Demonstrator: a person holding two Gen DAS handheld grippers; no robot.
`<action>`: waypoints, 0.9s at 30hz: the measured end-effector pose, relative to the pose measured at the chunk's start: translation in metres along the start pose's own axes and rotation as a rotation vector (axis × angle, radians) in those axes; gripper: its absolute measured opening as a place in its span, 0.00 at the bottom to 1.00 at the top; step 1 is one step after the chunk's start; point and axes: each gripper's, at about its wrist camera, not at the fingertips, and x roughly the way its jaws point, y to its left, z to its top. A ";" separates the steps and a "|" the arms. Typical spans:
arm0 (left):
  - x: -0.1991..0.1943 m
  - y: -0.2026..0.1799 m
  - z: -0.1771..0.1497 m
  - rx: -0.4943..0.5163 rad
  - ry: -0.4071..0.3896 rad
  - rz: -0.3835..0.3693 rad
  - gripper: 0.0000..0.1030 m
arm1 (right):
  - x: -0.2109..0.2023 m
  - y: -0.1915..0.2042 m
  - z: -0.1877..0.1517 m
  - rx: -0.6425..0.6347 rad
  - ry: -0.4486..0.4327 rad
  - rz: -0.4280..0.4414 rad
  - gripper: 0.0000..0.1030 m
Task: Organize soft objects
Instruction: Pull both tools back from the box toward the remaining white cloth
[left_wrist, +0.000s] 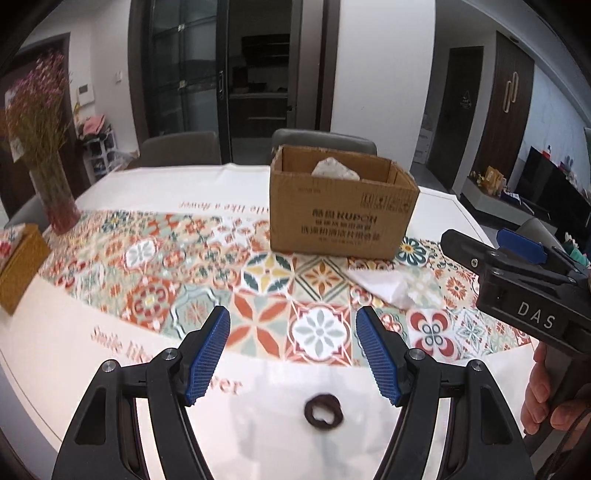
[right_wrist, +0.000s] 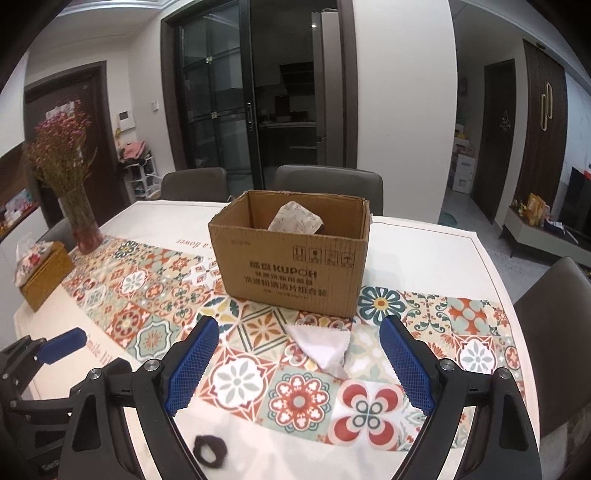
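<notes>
An open cardboard box (left_wrist: 340, 218) stands on the patterned tablecloth with a pale floral soft item (left_wrist: 334, 170) inside; the box (right_wrist: 291, 269) and the item (right_wrist: 295, 218) also show in the right wrist view. A folded white cloth (left_wrist: 384, 286) (right_wrist: 325, 345) lies in front of the box. A dark brown hair scrunchie (left_wrist: 324, 411) (right_wrist: 210, 450) lies near the table's front edge. My left gripper (left_wrist: 291, 350) is open and empty, above and just behind the scrunchie. My right gripper (right_wrist: 295, 363) is open and empty, with the white cloth between its fingers' line of sight.
A glass vase of dried pink flowers (left_wrist: 51, 177) (right_wrist: 74, 199) and a woven tissue box (left_wrist: 18, 266) (right_wrist: 44, 269) stand at the table's left. Grey chairs (right_wrist: 328, 184) stand behind the table. The right gripper's body (left_wrist: 524, 280) shows at the right of the left wrist view.
</notes>
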 end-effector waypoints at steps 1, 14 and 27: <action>0.000 -0.001 -0.005 -0.012 0.004 0.001 0.68 | -0.001 -0.001 -0.004 -0.006 -0.001 0.008 0.87; 0.002 -0.023 -0.075 -0.241 0.051 0.102 0.68 | 0.013 -0.019 -0.043 -0.091 0.030 0.117 0.87; 0.021 -0.053 -0.107 -0.316 0.089 0.280 0.72 | 0.046 -0.035 -0.069 -0.229 0.087 0.176 0.87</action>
